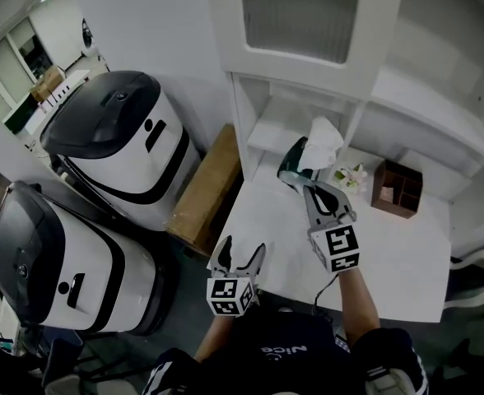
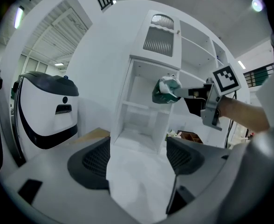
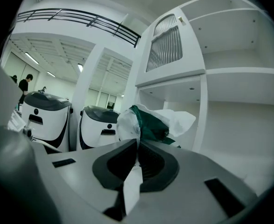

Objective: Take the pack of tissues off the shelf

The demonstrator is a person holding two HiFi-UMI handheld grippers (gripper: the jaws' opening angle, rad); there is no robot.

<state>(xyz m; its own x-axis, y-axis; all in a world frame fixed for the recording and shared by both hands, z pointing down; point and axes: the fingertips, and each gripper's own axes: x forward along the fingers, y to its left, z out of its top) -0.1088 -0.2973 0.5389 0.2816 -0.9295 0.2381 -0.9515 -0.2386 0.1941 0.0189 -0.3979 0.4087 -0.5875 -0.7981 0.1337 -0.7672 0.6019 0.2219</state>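
The pack of tissues (image 1: 295, 162) is green and white with a white tissue sticking up from it. My right gripper (image 1: 307, 186) is shut on its near end and holds it in the air in front of the white shelf unit (image 1: 262, 130). In the right gripper view the tissue pack (image 3: 148, 125) sits pinched between the closed jaws. From the left gripper view the pack (image 2: 167, 90) hangs before the shelf opening with the right gripper (image 2: 182, 93) behind it. My left gripper (image 1: 242, 255) stands open and holds nothing, low at the white table's (image 1: 390, 262) near left edge.
A small brown wooden box (image 1: 396, 188) and a little white flower sprig (image 1: 351, 176) stand on the table by the shelf. Two large white-and-black machines (image 1: 118, 130) stand on the floor at left, with a cardboard piece (image 1: 207, 188) leaning beside the shelf unit.
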